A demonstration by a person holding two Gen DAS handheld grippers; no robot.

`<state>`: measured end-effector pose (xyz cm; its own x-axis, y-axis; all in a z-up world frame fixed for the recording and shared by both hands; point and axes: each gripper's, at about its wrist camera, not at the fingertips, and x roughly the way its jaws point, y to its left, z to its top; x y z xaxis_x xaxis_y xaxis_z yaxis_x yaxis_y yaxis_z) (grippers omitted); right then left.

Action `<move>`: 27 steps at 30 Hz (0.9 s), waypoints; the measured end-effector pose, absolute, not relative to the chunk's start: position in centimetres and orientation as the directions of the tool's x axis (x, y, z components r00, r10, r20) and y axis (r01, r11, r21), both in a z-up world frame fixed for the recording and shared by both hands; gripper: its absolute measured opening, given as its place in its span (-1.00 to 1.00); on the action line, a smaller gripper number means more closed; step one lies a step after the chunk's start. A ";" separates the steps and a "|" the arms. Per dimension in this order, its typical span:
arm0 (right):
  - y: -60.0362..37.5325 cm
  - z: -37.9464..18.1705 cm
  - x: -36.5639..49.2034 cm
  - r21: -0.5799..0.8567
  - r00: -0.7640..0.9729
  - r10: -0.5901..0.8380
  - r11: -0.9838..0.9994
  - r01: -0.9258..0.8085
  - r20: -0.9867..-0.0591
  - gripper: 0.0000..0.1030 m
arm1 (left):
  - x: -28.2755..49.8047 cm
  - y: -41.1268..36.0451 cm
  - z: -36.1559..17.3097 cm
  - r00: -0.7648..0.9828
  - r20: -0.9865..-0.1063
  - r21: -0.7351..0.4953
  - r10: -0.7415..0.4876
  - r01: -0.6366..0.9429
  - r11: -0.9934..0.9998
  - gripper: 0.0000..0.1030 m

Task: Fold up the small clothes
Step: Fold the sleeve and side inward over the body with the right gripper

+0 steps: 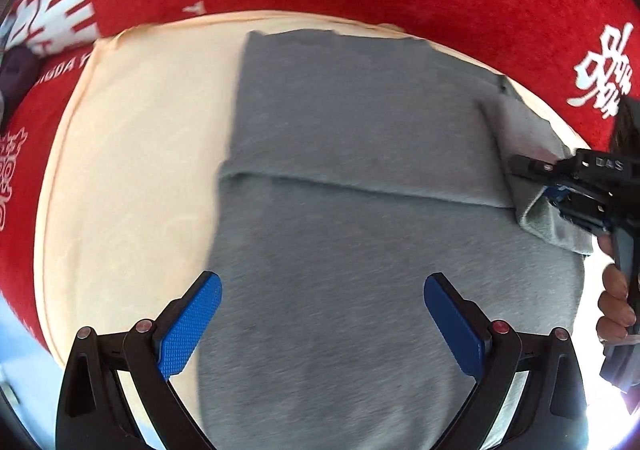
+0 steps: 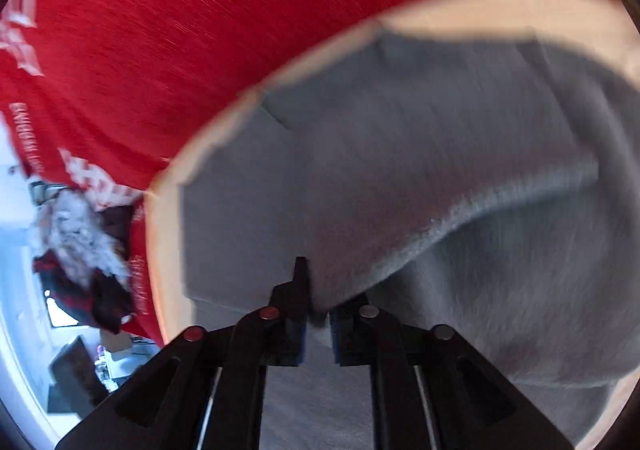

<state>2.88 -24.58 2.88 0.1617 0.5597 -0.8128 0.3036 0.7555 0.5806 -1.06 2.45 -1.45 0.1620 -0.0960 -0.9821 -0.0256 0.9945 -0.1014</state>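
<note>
While left tool [image 1: 322, 324] gapes, right tool [image 2: 318, 324] pinches one grey garment [image 1: 352, 250].

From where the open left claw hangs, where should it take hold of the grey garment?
Probably the grey garment's left side edge, just below the cross fold, approached from the cream cloth side. That edge lies flat and exposed, mirroring the right claw, which already pinches the opposite edge. The left claw is open above the middle.

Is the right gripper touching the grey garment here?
Touching. The left wrist view shows the right gripper pinching the grey garment at its edge; the right wrist view shows fabric between its closed fingers.
</note>
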 end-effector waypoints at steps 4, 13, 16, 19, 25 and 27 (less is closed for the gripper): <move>-28.2 3.9 1.4 0.619 0.308 0.538 0.656 0.431 -0.785 -0.17 | -1.7 4.5 -2.0 0.155 -0.983 -0.110 -0.100 -0.059 0.992 0.97; -23.3 7.5 6.9 0.597 0.357 0.496 0.751 0.280 -0.792 -0.88 | -2.9 7.5 -1.6 0.162 -0.981 -0.122 -0.107 -0.084 0.989 0.97; -16.3 8.5 7.7 0.523 0.275 0.492 0.851 0.045 -0.826 -0.88 | -3.2 8.4 -1.7 0.156 -0.982 -0.119 -0.103 -0.098 0.988 0.97; -10.3 6.9 6.8 0.427 0.165 0.447 0.893 -0.142 -0.879 -0.86 | -3.0 8.8 -1.6 0.161 -0.981 -0.127 -0.108 -0.113 0.985 0.97; -9.1 4.1 3.0 0.328 0.035 0.345 0.915 -0.237 -0.938 -0.58 | -1.9 8.9 -1.2 0.180 -0.965 -0.212 -0.190 -0.114 0.971 0.97; -10.9 4.8 2.1 0.346 0.045 0.360 0.920 -0.183 -0.932 -0.31 | -1.0 8.4 -0.9 0.192 -0.951 -0.268 -0.244 -0.114 0.957 0.97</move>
